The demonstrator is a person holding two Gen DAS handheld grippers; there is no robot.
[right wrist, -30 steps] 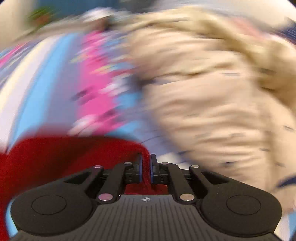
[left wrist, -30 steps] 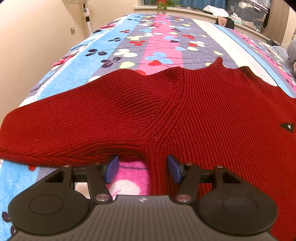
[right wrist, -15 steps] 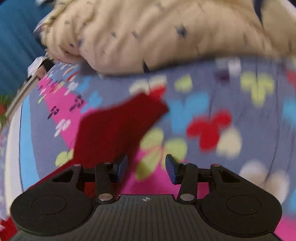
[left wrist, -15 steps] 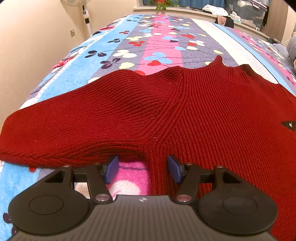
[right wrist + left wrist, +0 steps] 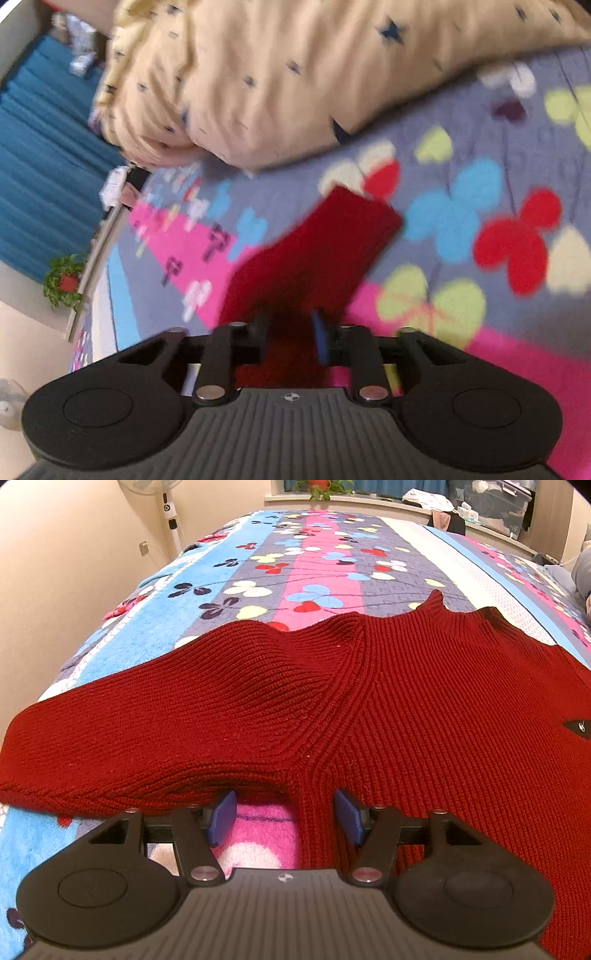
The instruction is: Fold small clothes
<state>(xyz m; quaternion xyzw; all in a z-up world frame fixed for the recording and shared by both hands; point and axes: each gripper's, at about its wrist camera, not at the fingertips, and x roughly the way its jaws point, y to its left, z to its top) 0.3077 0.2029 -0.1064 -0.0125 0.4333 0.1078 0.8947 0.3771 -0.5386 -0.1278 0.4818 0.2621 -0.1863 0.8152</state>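
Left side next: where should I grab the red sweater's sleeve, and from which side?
Grip the sleeve at its cuff end, far left, coming from the bed's near edge. It lies flat and outstretched; the open left hand-held gripper sits at the armpit, too far in.

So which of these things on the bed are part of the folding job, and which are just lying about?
Part of the job:
- red knitted sweater, its sleeve stretched out
- left claw, open at the armpit
- right claw, closing over the sleeve

Just lying about:
- flowered blanket
- cream star-print bedding
- fan
- potted plant
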